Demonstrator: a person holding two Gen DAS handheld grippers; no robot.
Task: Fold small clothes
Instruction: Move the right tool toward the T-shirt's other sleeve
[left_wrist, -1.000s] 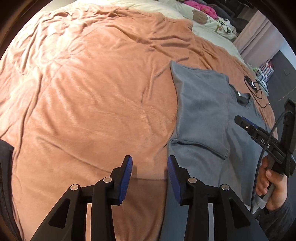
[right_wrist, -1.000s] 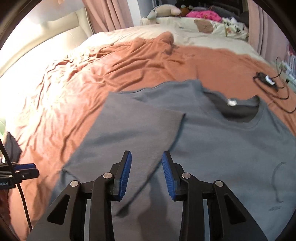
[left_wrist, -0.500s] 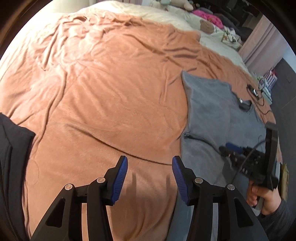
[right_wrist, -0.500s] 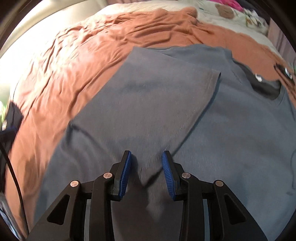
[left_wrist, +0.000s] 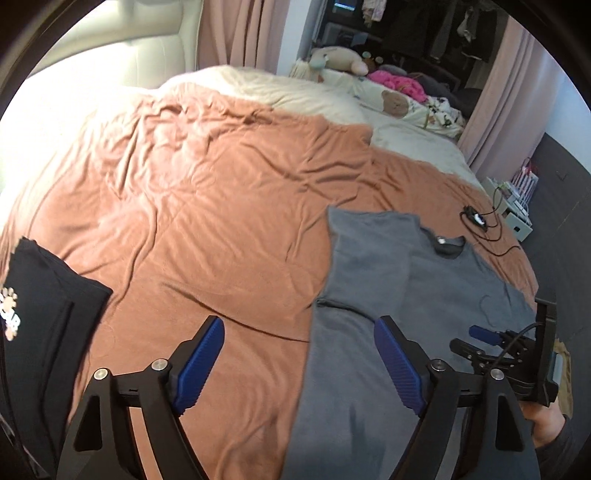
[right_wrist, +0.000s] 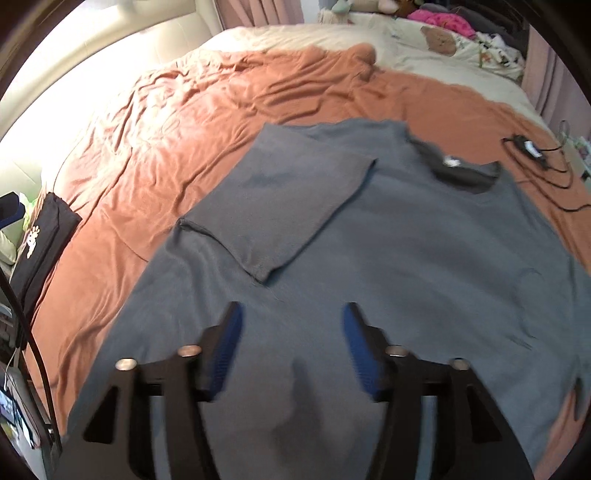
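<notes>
Left wrist view, left to right. Folded black garment (left_wrist: 44, 314) with a pale paw print lies far left of the left gripper (left_wrist: 299, 363), on the rust-orange blanket (left_wrist: 207, 206). Left gripper jaws stand wide and have just been opening; nothing between them but bare blanket and, under the right-hand pad, the edge of the grey T-shirt (left_wrist: 373, 280). No grip on anything. The shirt lies flat ahead and to the right of this gripper, its near sleeve folded inward over the body, dark collar at the far end. Beyond the collar, a small black device with a cable (left_wrist: 474, 218) rests on the blanket. At far right, the right gripper (left_wrist: 480, 341) shows over the shirt, with part of a hand (left_wrist: 546, 417) on its grip below.

Right wrist view, left to right. Black garment (right_wrist: 42, 236) far left at the blanket's edge. Grey T-shirt (right_wrist: 406, 258) fills the ground directly ahead of and under the right gripper (right_wrist: 291, 343). Folded sleeve (right_wrist: 288, 210) sits just ahead and slightly left of the fingertips. Jaws part-open, blurred, have just been opening; shirt fabric lies below the gap, the pads not pressing on it. Device and cable (right_wrist: 528, 147) far ahead to the right.
</notes>
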